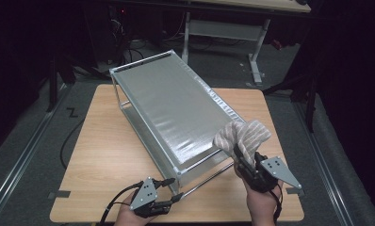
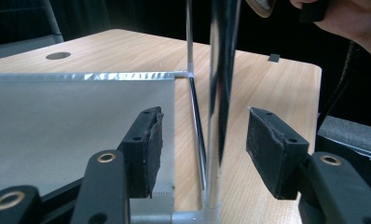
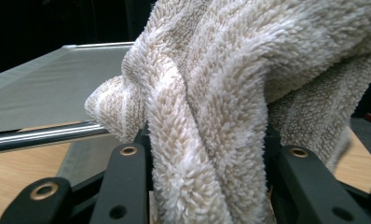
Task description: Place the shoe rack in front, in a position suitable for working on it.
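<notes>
Down at the near edge of the wooden table (image 1: pixel 105 141), the left gripper (image 2: pixel 204 140) stands with its jaws well apart, one pad on each side of the upright corner post (image 2: pixel 219 93) of the metal shelf rack (image 1: pixel 176 103). A clear gap shows between each pad and the post, so it grips nothing. In the high view this gripper (image 1: pixel 175 190) lies level, pointing at the rack's near corner. The right gripper (image 3: pixel 207 154) is clamped on a beige striped towel (image 3: pixel 230 84), whose thick pile fills the space between its jaws and bulges above them. Seen from above, the right gripper (image 1: pixel 242 157) points up and away from the person, and the towel (image 1: pixel 242 135) is bunched at the rack's near right corner, against the edge of the top shelf.
</notes>
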